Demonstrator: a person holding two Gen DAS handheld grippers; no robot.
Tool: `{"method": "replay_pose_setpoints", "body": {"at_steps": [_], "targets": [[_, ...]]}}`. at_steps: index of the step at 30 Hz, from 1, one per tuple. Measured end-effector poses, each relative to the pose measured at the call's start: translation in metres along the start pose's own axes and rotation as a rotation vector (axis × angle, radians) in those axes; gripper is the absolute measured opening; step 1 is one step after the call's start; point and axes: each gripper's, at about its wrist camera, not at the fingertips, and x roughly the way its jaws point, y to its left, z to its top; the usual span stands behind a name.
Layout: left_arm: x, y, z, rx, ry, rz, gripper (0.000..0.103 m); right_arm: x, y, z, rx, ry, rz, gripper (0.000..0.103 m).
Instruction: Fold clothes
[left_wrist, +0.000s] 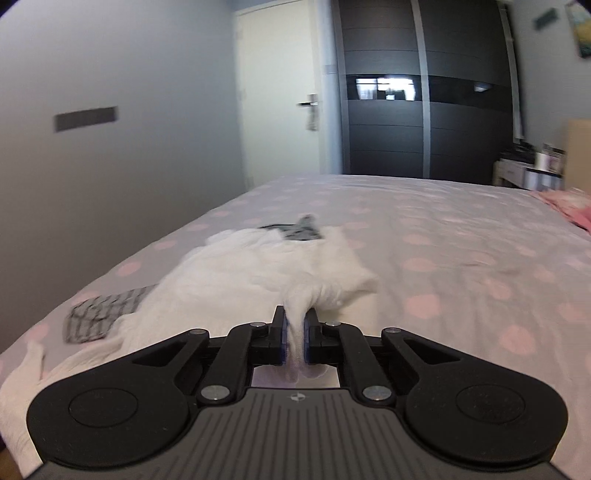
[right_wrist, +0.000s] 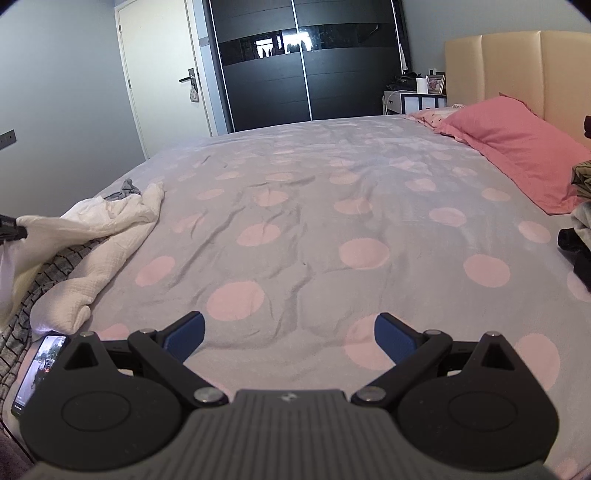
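text: none legible | phone screen (right_wrist: 40, 363): too small to read

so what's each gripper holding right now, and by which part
The left gripper is shut on a bunched edge of the white cloth. The right gripper is open, holding nothing.

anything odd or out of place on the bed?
A phone, screen lit, lies at the bed's near edge beside the striped garment, close to the folding area. The white garment is bunched in the shut left gripper; the right gripper is open, empty.
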Motion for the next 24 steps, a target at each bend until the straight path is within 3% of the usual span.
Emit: {"method": "replay_pose_setpoints", "body": {"at_steps": [8,12,15,21,24], "targets": [[-0.044,-0.063,0.0,0.068,-0.013,-0.299,0.005,-0.011,0.001,0.0,-0.015,-0.026,-0.002,0.1],[-0.071,-0.087,-0.005,0.103,0.024,-0.481,0.005,-0.014,-0.004,0.003,-0.015,-0.046,-0.044,0.099],[-0.094,-0.105,-0.017,0.169,0.07,-0.613,0.005,-0.015,-0.011,0.005,-0.003,-0.045,-0.079,0.099],[-0.123,-0.122,-0.045,0.287,0.237,-0.812,0.005,-0.018,-0.025,0.013,0.011,-0.051,-0.14,0.099],[-0.121,-0.119,-0.065,0.35,0.349,-0.815,0.005,-0.021,-0.033,0.018,0.011,-0.052,-0.168,0.099]]}}
